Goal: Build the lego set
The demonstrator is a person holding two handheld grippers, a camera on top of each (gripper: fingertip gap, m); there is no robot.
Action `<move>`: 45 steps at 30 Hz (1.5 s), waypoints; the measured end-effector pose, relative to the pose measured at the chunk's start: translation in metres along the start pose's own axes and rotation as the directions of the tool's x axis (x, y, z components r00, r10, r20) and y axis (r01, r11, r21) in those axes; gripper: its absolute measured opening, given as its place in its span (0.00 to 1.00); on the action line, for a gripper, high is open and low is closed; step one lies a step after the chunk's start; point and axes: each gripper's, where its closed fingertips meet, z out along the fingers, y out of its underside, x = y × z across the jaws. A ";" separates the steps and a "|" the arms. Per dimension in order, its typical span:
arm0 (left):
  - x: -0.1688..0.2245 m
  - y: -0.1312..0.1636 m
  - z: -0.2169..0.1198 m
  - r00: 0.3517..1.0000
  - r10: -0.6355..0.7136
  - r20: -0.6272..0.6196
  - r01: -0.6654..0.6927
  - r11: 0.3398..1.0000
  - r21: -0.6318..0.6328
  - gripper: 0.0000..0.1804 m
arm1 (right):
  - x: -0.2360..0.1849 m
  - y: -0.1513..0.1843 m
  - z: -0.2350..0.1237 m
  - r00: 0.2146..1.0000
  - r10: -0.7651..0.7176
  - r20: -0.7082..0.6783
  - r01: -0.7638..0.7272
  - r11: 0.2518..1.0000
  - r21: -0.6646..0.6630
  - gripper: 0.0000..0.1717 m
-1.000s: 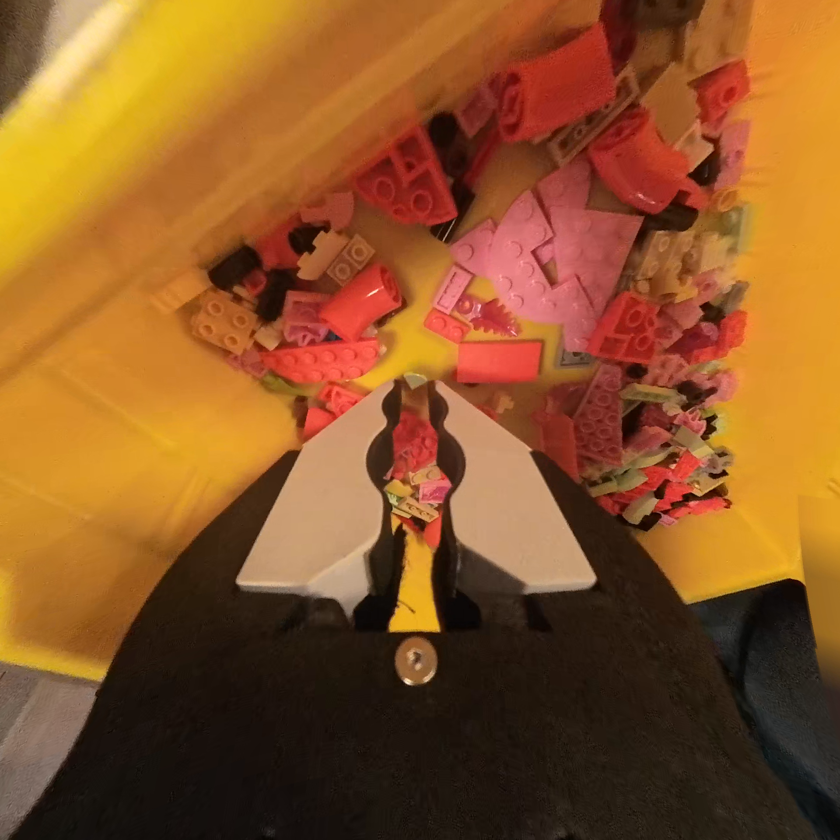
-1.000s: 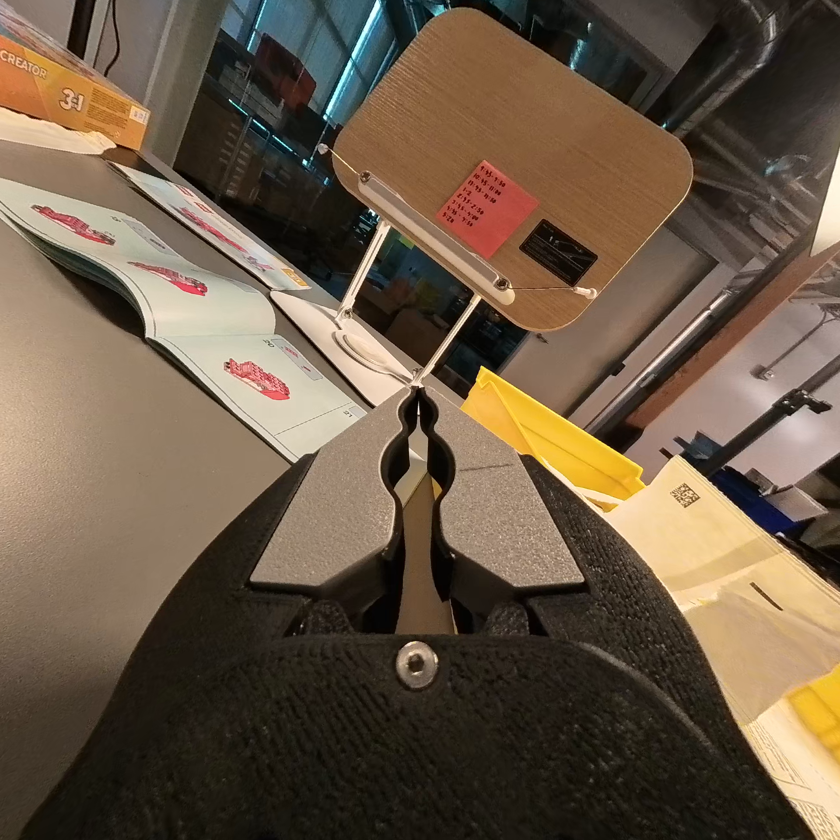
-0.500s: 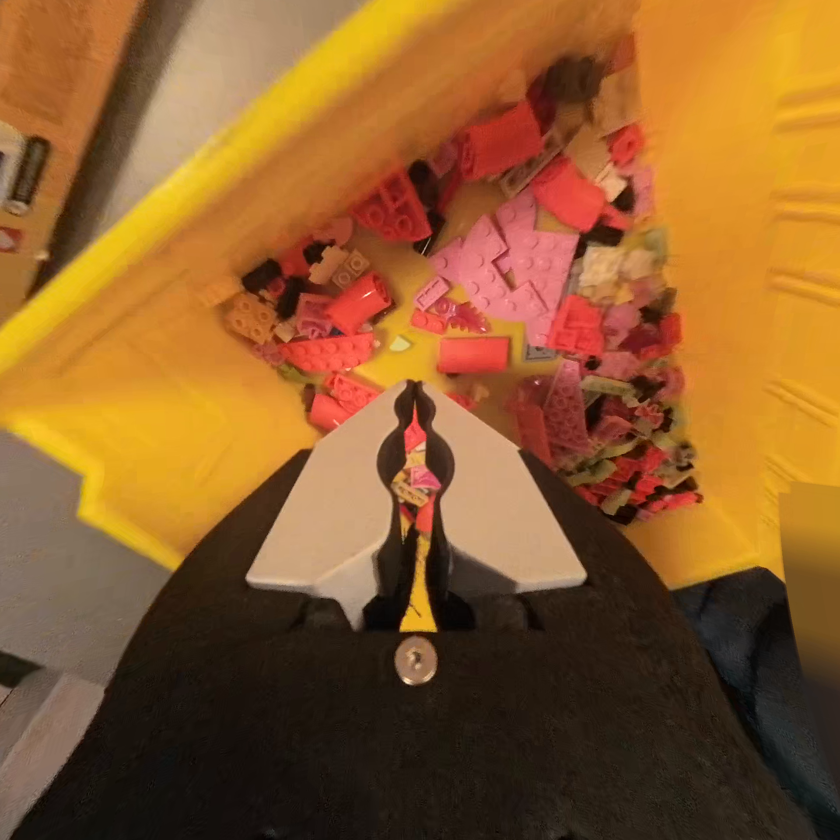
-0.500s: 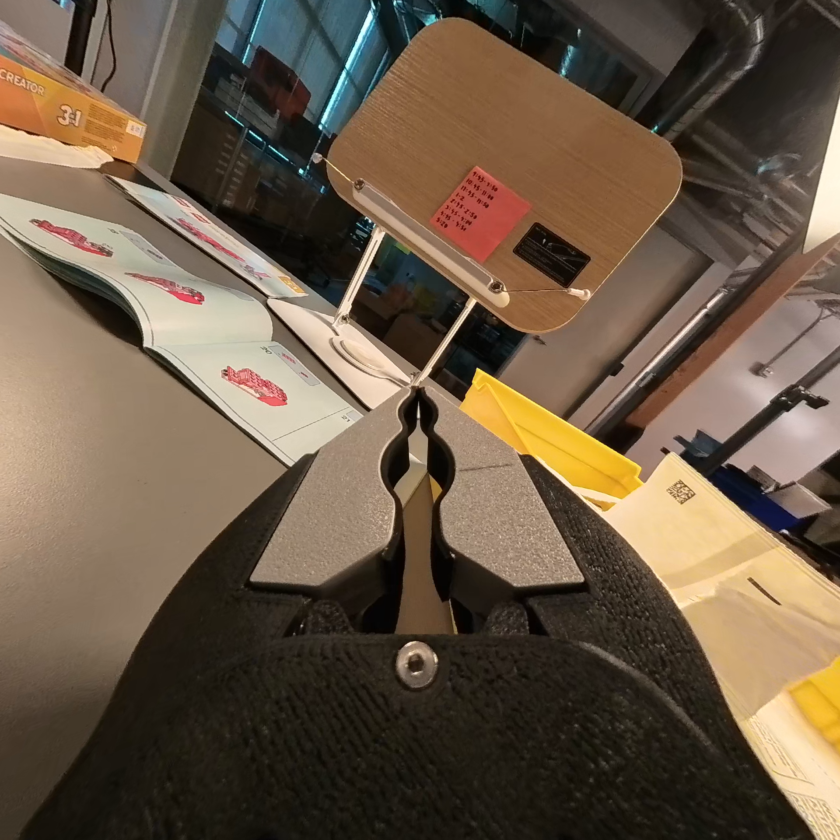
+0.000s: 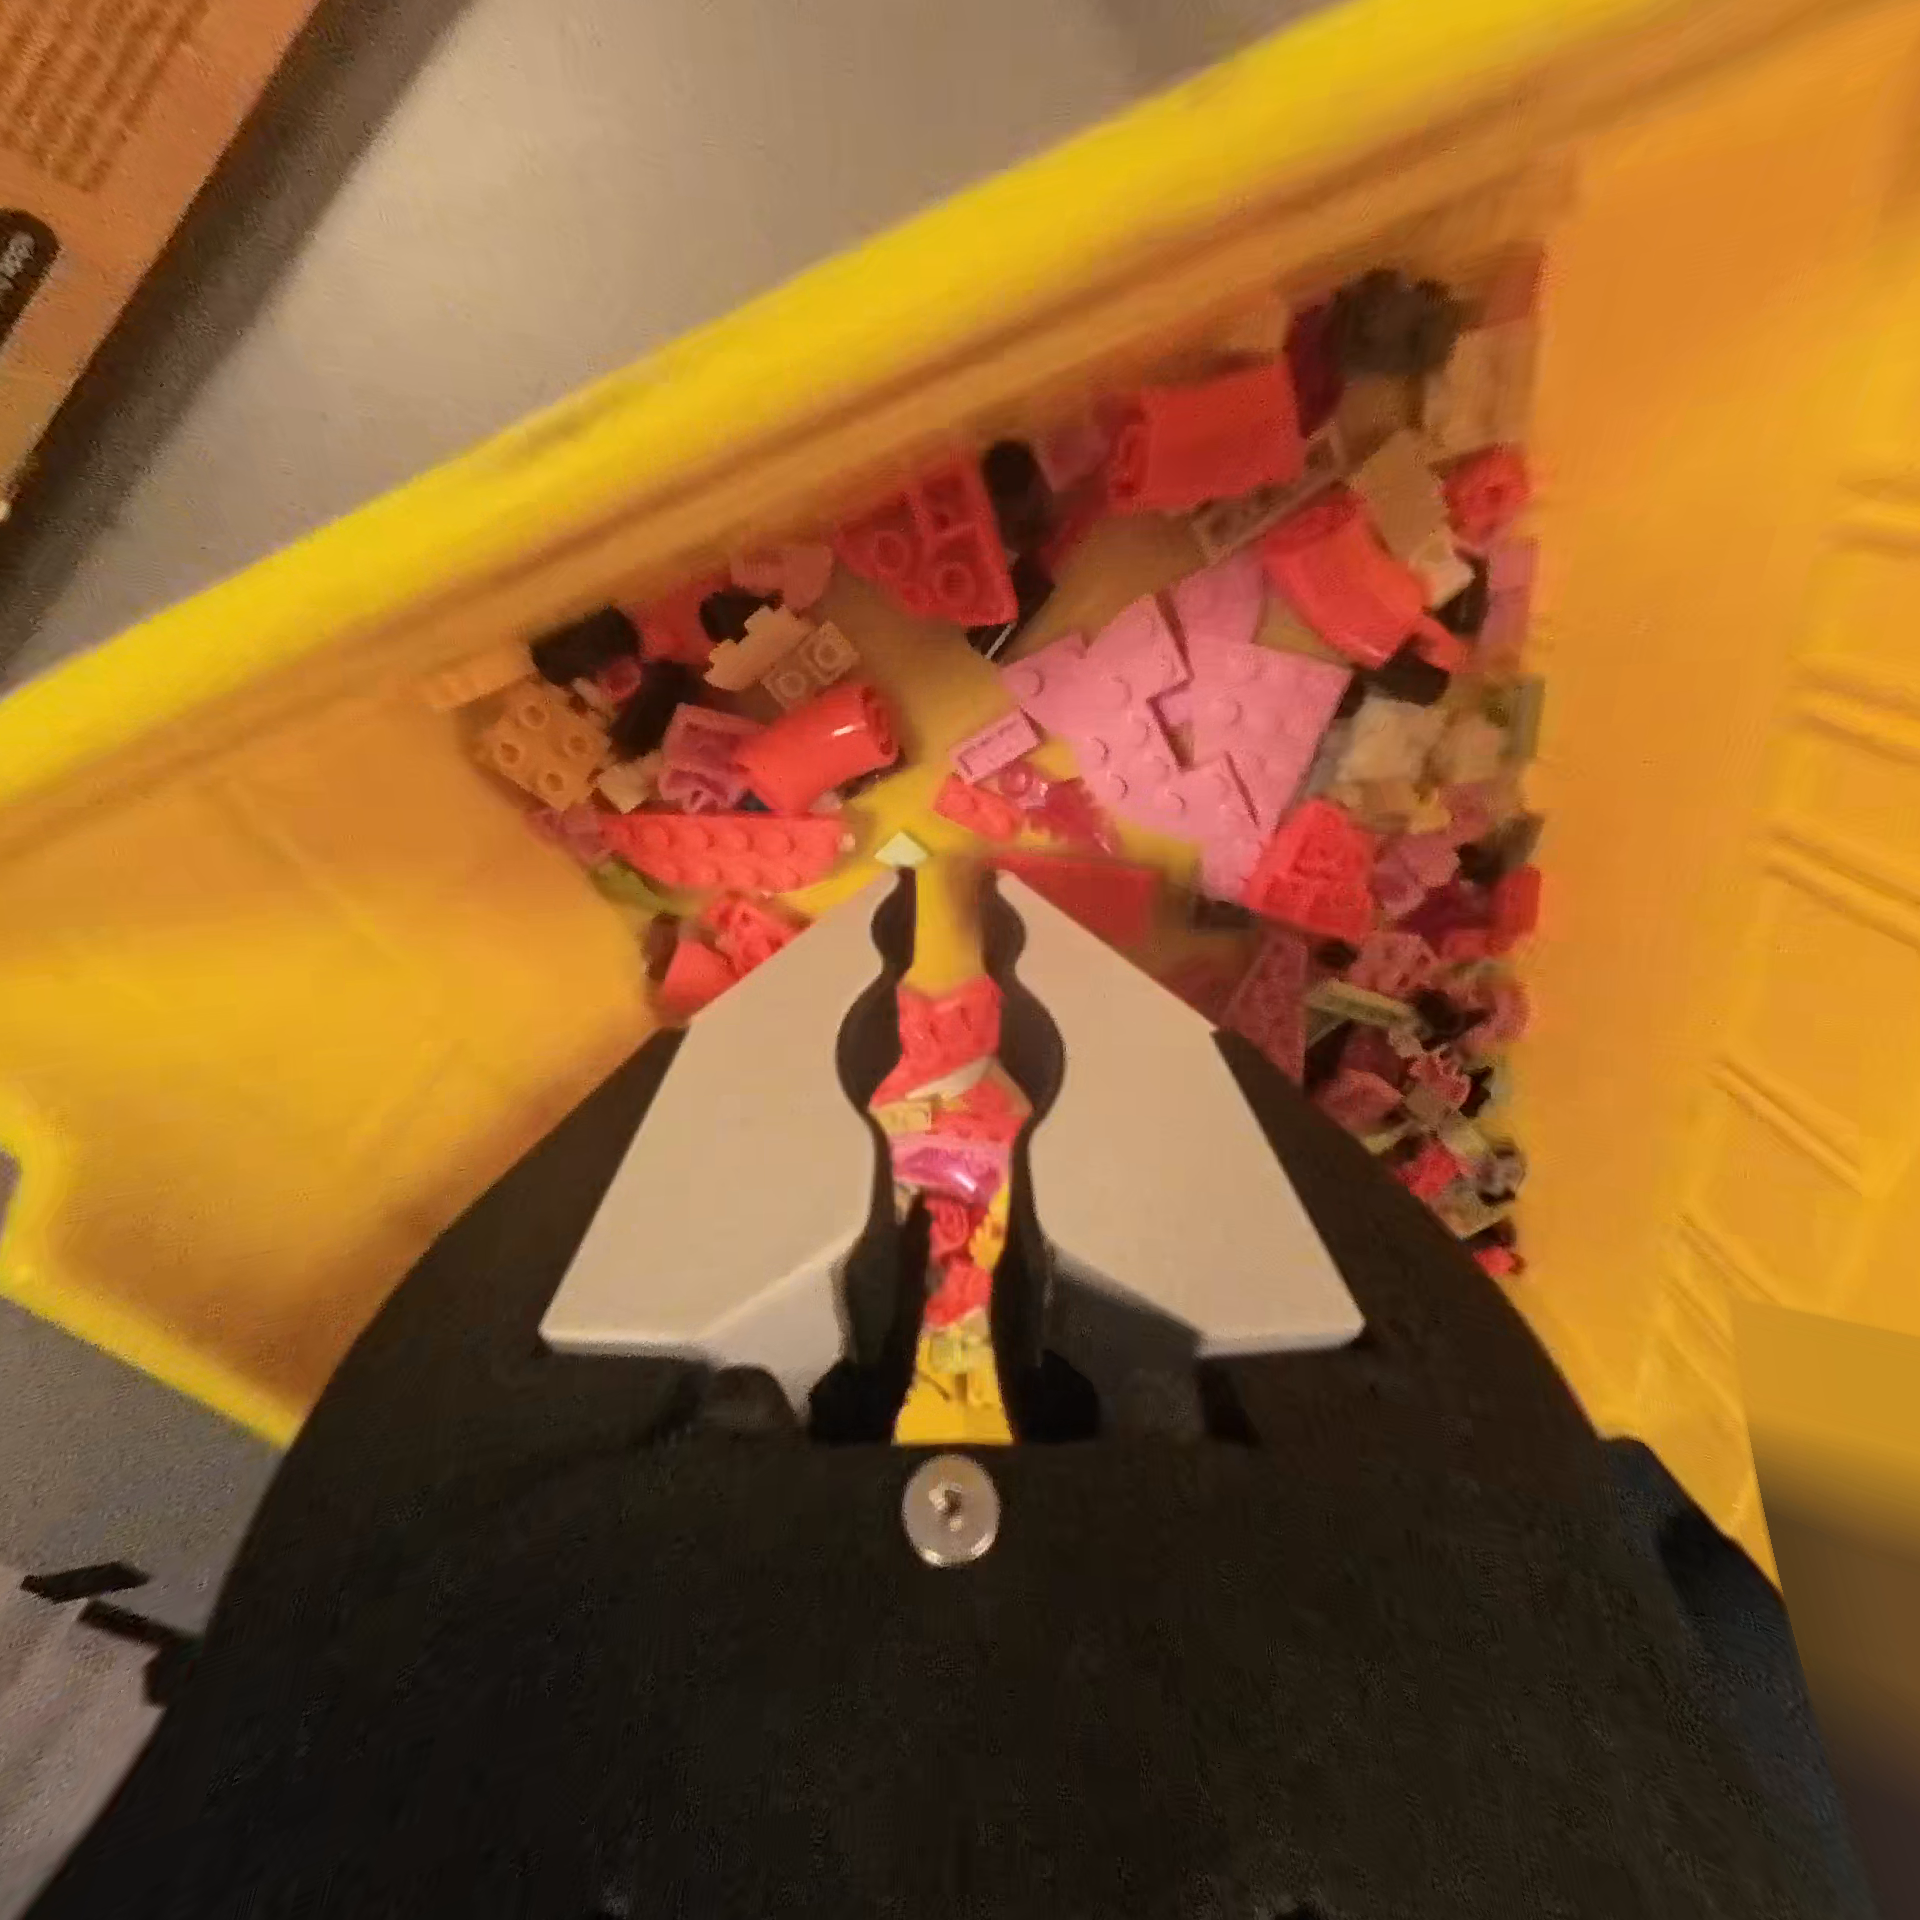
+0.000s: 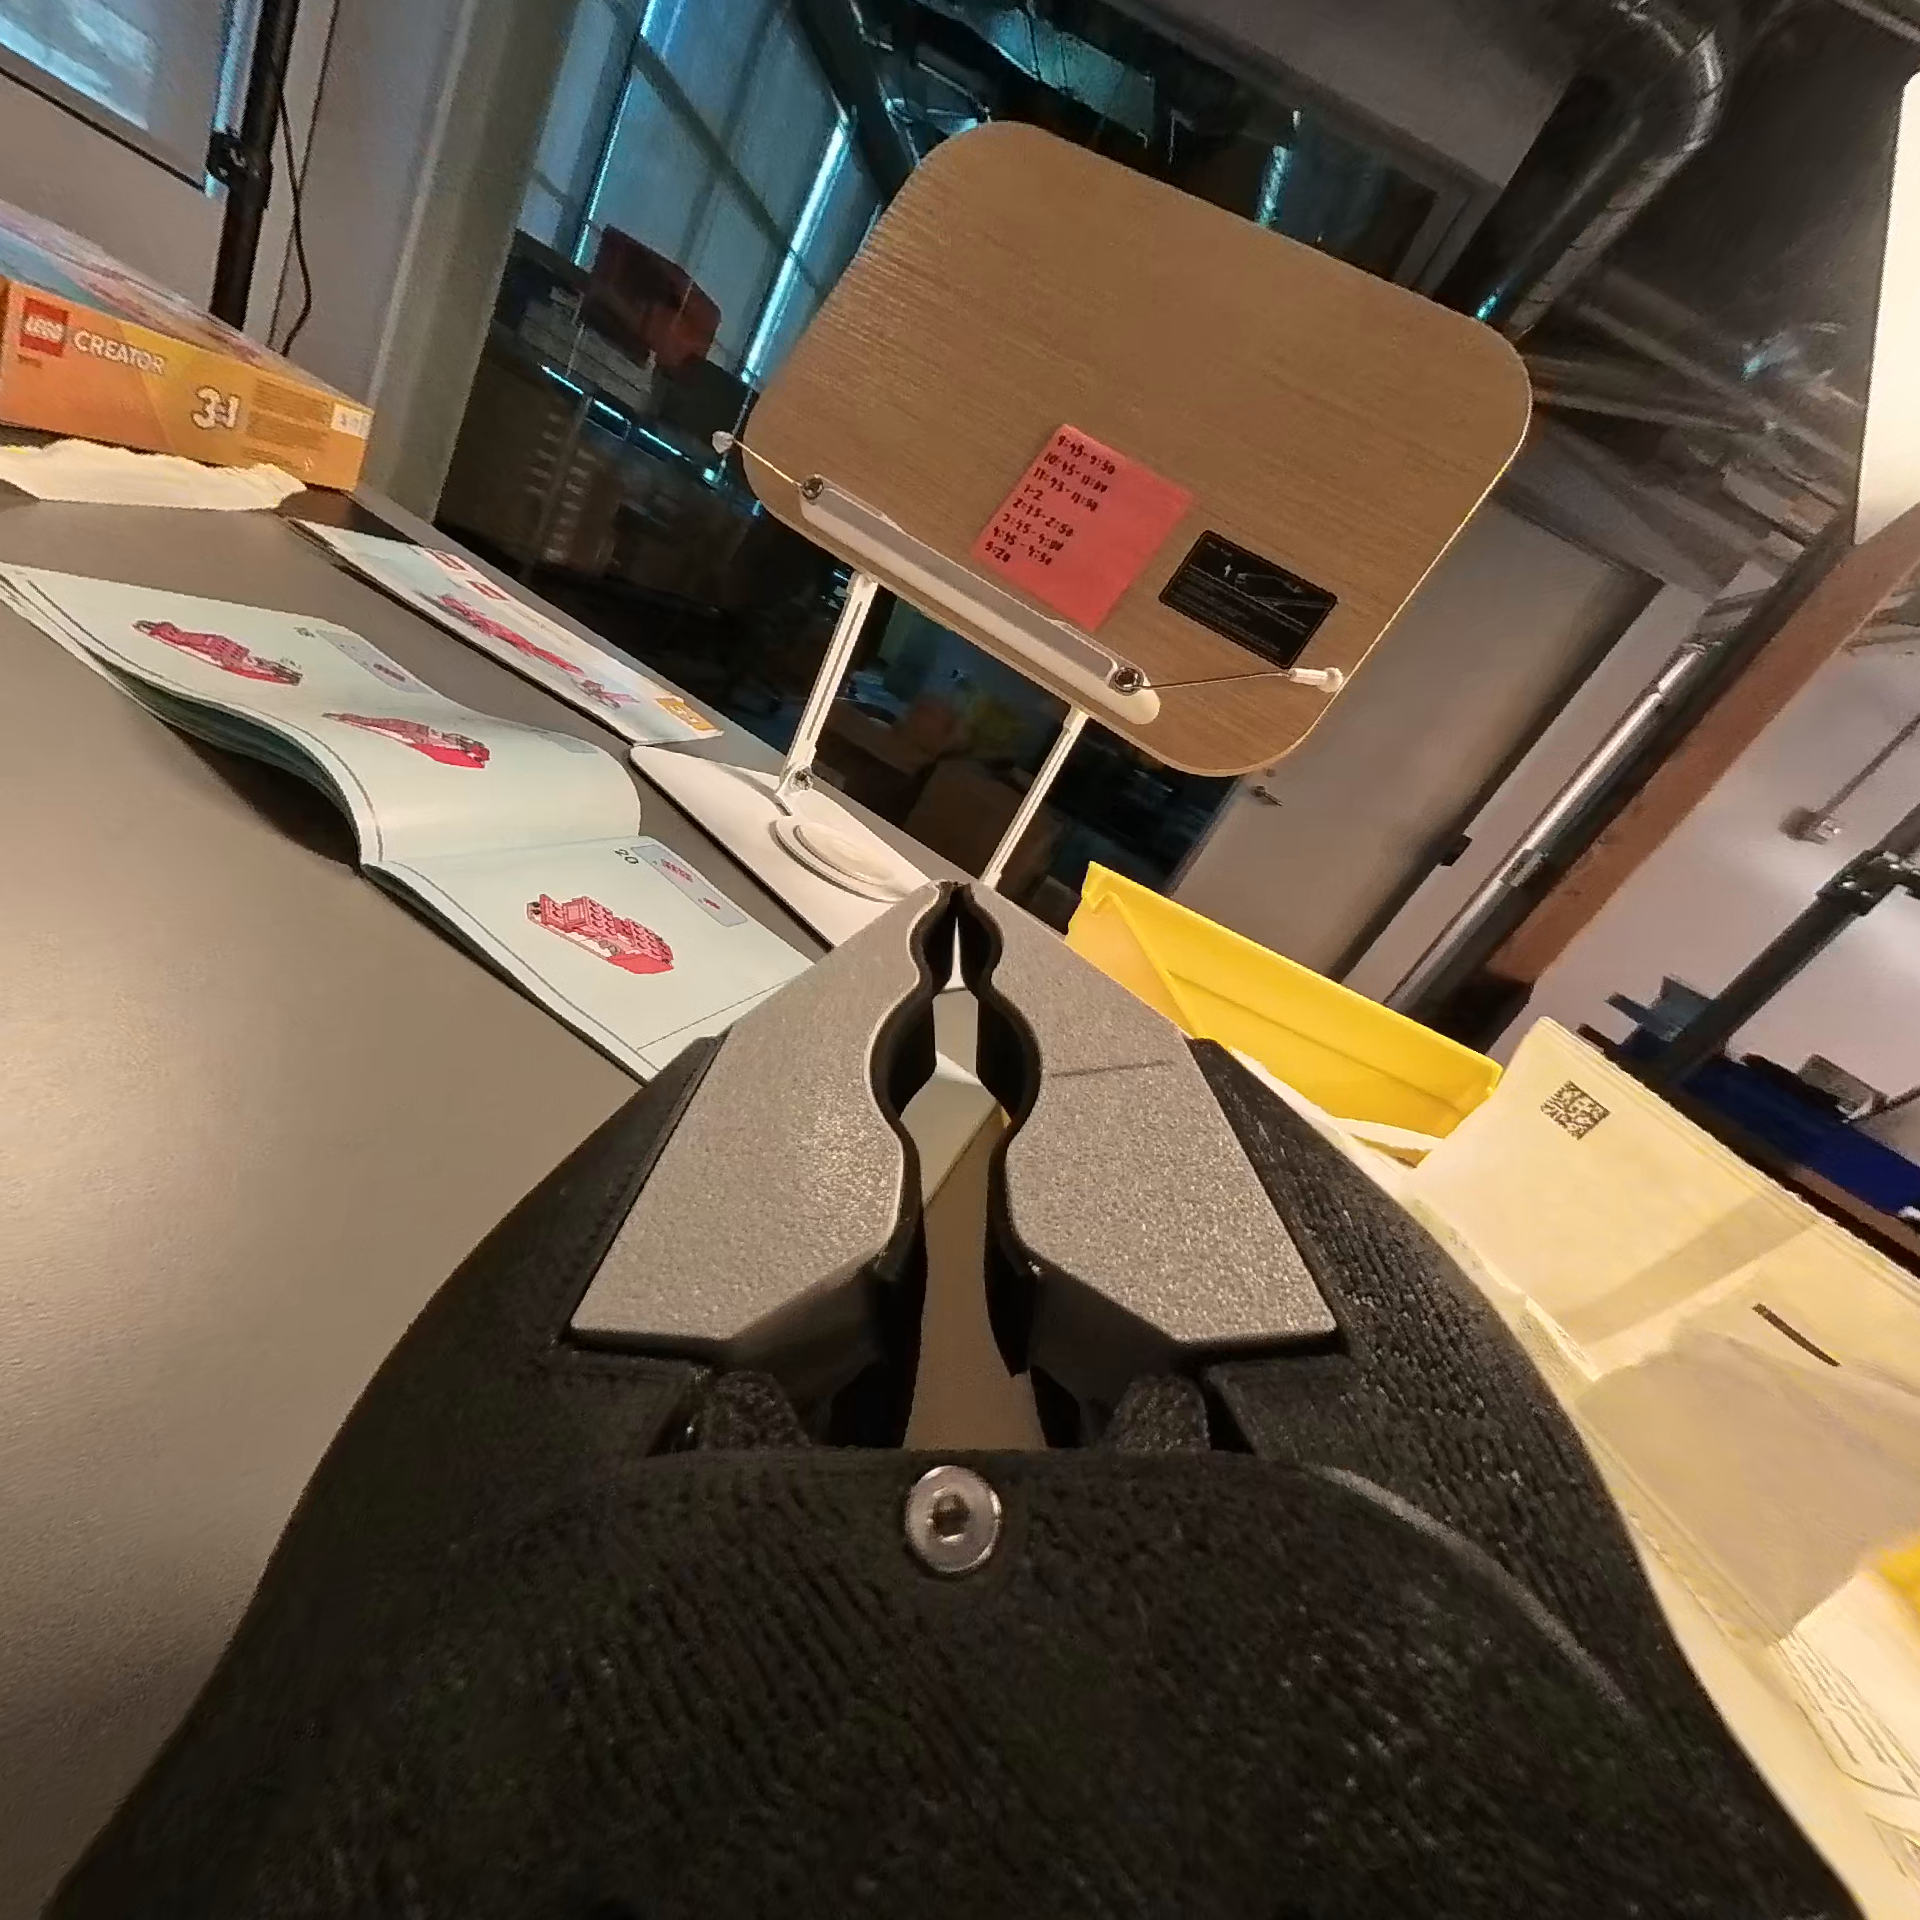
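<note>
My left gripper [image 5: 945, 883] is open inside a yellow bin [image 5: 312, 935], just above its floor. A tiny pale green piece [image 5: 899, 852] lies on the bin floor right at the tip of the left finger, not between the pads. Loose red, pink and tan bricks surround it: a long red plate [image 5: 727, 847] to the left, pink wedge plates [image 5: 1174, 717] to the upper right. My right gripper [image 6: 951, 888] is shut with nothing between its pads, held low over a dark table [image 6: 208, 1091].
In the right wrist view an open instruction booklet [image 6: 499, 831] lies on the table, a wooden book stand [image 6: 1132, 436] rises behind it, an orange box [image 6: 177, 384] sits far left, and another yellow bin [image 6: 1278, 1008] and pale paper bags [image 6: 1662, 1247] are at right. There is about 50 centimetres between the tips of the two grippers. The right gripper is farther from the long red plate [image 5: 727, 847], some 55 centimetres, than the left, some 4 centimetres.
My left gripper's pads came together on air while the pale green piece stayed on the bin floor, then opened again and moved closer to it. The right gripper barely moved.
</note>
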 end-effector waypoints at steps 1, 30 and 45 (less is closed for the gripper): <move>-0.002 -0.002 0.003 1.000 -0.012 0.003 0.012 1.000 0.011 0.04 | 0.000 0.000 0.000 1.000 0.005 0.001 -0.005 1.000 0.001 0.00; 0.025 -0.027 -0.069 0.990 0.130 0.052 -0.139 0.935 0.327 0.01 | 0.000 0.001 0.001 0.999 0.034 0.018 -0.035 0.999 0.005 0.00; 0.287 -0.014 -0.006 0.727 0.674 -0.132 -0.681 0.732 -0.010 0.01 | -0.004 -0.005 0.002 0.998 0.041 0.043 -0.043 0.998 0.038 0.00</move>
